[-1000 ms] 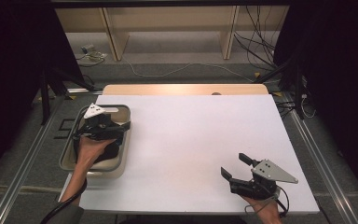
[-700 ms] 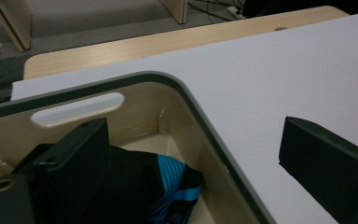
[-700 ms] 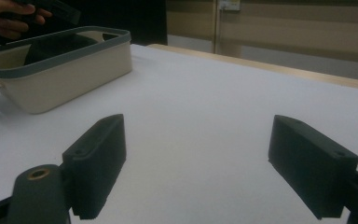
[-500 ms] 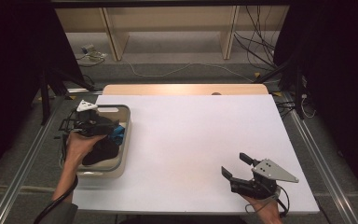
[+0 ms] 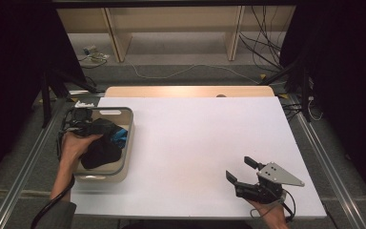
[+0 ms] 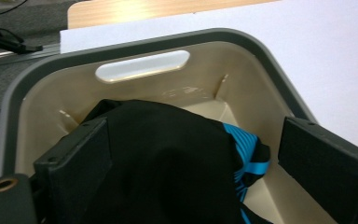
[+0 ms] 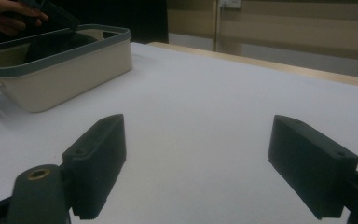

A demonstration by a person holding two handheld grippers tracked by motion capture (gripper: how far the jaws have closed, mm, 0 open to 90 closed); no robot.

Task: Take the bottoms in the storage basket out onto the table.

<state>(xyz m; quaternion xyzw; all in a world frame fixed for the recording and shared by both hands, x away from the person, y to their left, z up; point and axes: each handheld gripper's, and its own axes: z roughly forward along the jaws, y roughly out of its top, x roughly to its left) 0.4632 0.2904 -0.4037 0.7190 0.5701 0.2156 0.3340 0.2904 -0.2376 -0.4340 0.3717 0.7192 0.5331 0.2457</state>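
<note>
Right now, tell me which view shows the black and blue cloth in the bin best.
The left gripper view: the cloth lies close up between the open jaws, blue stripes clear. The high view shows it small inside the bin; the right gripper view shows a dark patch.

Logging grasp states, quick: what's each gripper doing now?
Left gripper: open, jaws astride the black garment in the bin, not clamped.
Right gripper: open, holding nothing.

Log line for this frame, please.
left gripper: open, jaws astride black cloth in bin | right gripper: open, idle on table | cloth: in bin
</note>
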